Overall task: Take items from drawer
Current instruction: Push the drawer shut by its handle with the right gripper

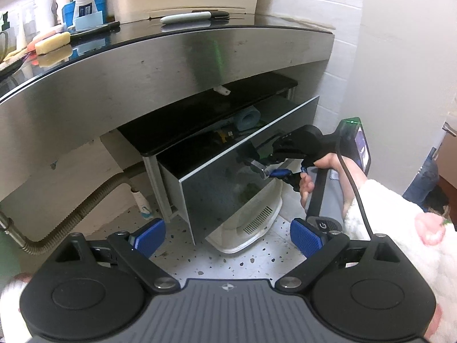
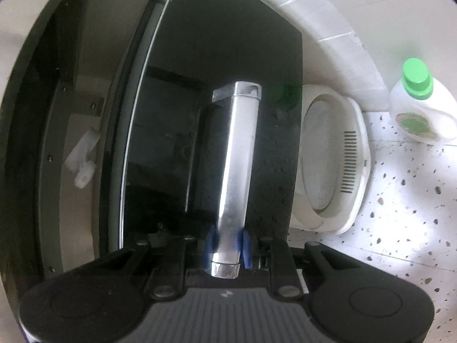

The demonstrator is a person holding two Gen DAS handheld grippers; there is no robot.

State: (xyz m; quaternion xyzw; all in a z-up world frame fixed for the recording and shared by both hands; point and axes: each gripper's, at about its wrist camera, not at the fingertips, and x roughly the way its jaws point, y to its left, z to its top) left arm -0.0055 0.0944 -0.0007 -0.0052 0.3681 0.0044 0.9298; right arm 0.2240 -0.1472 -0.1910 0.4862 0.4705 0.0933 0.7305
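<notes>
Drawer (image 1: 228, 171) ajar, right gripper (image 2: 227, 245) clamping handle (image 2: 237, 165)

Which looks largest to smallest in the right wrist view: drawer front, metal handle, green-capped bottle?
1. Drawer front.
2. Metal handle, clamped by the right hand-held gripper.
3. Green-capped bottle, though it stands farther off, so its true size is unsure.

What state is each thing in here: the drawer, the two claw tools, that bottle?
drawer: pulled partly open
drawer handle: clamped by the right gripper
right gripper: shut on the handle
left gripper: open, empty, held back from the drawer
green-capped bottle: capped, upright on the floor
</notes>
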